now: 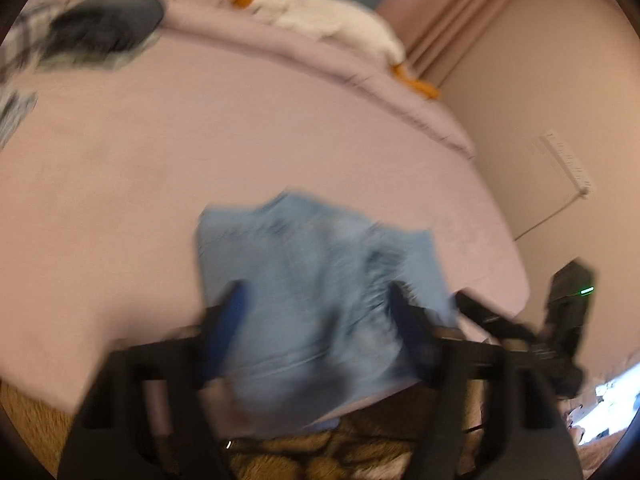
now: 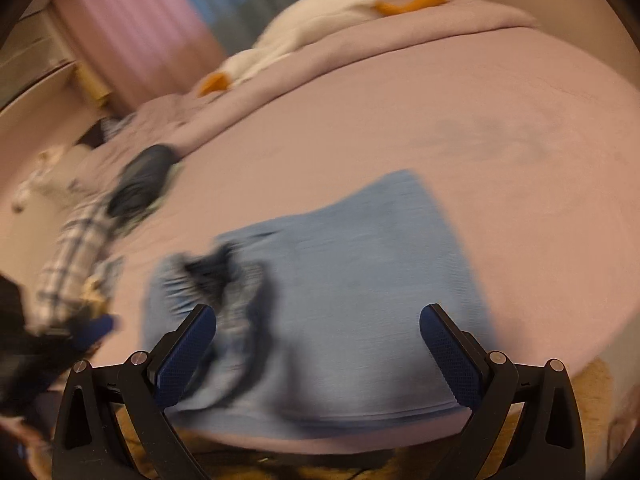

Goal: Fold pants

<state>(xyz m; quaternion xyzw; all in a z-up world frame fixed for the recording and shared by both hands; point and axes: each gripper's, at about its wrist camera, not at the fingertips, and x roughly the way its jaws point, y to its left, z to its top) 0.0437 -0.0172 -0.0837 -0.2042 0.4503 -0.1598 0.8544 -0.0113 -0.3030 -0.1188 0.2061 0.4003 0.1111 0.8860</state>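
Note:
Light blue pants (image 1: pixel 316 280) lie folded into a small bundle on the pink bed, at its near edge; they also show in the right wrist view (image 2: pixel 344 280). My left gripper (image 1: pixel 316 300) is open above the bundle, holding nothing. My right gripper (image 2: pixel 318 328) is open above the bundle's near edge, holding nothing. The right gripper also shows in the left wrist view (image 1: pixel 516 328), to the right of the pants. Both views are blurred by motion.
The pink bed (image 1: pixel 200 140) fills both views. A white plush goose (image 1: pixel 328 16) lies on the rolled blanket at the back. A dark item on plaid cloth (image 1: pixel 100 28) lies far left. A white power strip (image 1: pixel 568 164) lies on the floor at right.

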